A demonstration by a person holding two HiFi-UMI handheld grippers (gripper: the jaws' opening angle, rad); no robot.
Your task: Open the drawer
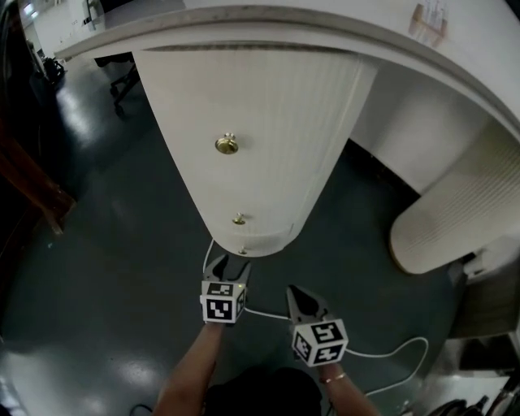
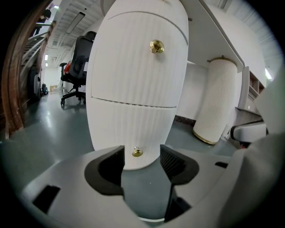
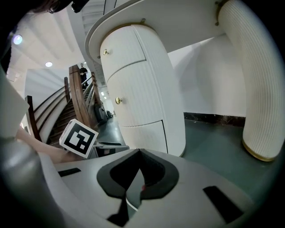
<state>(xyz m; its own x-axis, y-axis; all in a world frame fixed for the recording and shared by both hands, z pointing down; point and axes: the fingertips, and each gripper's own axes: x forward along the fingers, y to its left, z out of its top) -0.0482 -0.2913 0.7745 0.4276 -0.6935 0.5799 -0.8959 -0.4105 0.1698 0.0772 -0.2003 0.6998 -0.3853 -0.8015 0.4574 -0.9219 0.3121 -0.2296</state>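
Observation:
A white ribbed drawer pedestal stands under the desk, with brass knobs down its front. In the left gripper view the lowest knob sits just ahead of my left gripper, framed by its open jaws and untouched. A higher knob shows on the drawer above. From the head view my left gripper is right below the bottom knob. My right gripper hangs back to the right, its jaws shut on nothing.
A second ribbed pedestal stands to the right under the curved desk top. A white cable loops on the dark floor. An office chair and a wooden stair rail are off to the left.

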